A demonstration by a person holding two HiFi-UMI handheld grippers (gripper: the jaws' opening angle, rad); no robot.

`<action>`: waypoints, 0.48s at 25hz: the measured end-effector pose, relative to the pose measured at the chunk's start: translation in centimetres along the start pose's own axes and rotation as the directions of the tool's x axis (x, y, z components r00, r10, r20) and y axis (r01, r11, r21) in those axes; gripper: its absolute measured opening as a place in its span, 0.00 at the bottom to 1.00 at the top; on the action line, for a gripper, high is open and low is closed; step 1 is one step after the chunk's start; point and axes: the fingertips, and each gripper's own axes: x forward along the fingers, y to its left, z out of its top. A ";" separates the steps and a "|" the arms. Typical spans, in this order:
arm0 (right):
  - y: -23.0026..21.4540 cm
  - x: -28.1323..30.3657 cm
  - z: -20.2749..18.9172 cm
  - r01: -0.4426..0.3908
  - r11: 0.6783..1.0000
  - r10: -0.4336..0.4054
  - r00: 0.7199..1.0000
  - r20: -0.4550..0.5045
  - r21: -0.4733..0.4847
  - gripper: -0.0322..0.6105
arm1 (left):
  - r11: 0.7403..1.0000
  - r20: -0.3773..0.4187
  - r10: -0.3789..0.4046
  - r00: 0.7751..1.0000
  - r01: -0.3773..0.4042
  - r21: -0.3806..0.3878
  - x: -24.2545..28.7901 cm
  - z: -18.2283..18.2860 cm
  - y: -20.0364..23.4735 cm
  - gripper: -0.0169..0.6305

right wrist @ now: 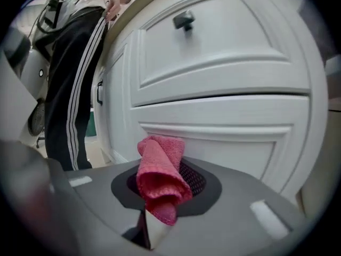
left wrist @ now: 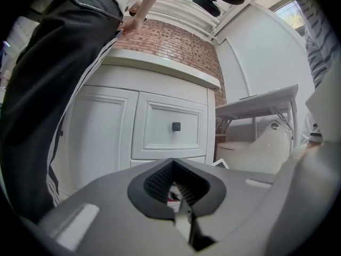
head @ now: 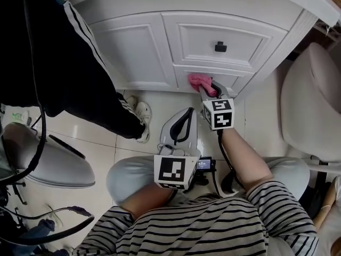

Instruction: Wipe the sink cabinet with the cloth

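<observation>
My right gripper [head: 209,89] is shut on a folded pink cloth [head: 201,82], which it holds against the lower drawer front of the white sink cabinet [head: 160,41]. In the right gripper view the pink cloth [right wrist: 160,177] stands up from the closed jaws, close to the cabinet's lower drawer [right wrist: 229,127]. My left gripper [head: 184,122] hangs back above the floor with its jaws closed and nothing in them. From the left gripper view the cabinet [left wrist: 160,127] lies ahead, with a black knob [left wrist: 176,126] on the upper drawer.
A person in black striped trousers [head: 90,84] stands at the cabinet's left, white shoes [head: 143,116] on the tiled floor. A white toilet [head: 309,100] sits at the right. A grey seat [head: 42,159] and cables lie at the left.
</observation>
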 end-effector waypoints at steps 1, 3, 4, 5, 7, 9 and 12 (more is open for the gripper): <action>-1.1 -0.9 -0.1 0.020 1.000 -0.020 1.000 0.008 0.006 0.19 | 1.000 -0.003 0.000 1.000 0.000 -0.003 0.0 -0.1 0.0 0.02; -3.3 -2.6 -0.2 0.054 0.999 -0.054 0.998 0.020 0.001 0.19 | 1.000 -0.010 -0.001 1.000 0.000 -0.009 0.0 -0.3 0.0 0.02; -4.6 -3.3 -0.4 0.076 0.997 -0.076 0.997 0.023 0.003 0.19 | 1.000 -0.011 -0.001 1.000 0.001 -0.011 0.0 -0.3 -0.1 0.02; -6.0 -3.9 -0.6 0.103 0.995 -0.103 0.994 0.021 0.011 0.19 | 1.000 -0.011 -0.001 1.000 0.001 -0.012 0.0 -0.2 -0.1 0.02; -9.2 -5.0 -1.1 0.174 0.984 -0.174 0.985 0.011 0.041 0.19 | 1.000 -0.011 -0.002 1.000 0.002 -0.009 0.1 -0.2 -0.3 0.02; -11.8 -6.3 -1.4 0.231 0.971 -0.232 0.973 -0.003 0.052 0.19 | 1.000 -0.008 0.000 1.000 0.000 -0.007 0.0 -0.1 -0.3 0.02; -14.1 -8.9 -1.8 0.328 0.944 -0.327 0.945 -0.016 0.042 0.19 | 1.000 -0.008 0.003 1.000 -0.003 -0.016 0.0 -0.1 -0.3 0.02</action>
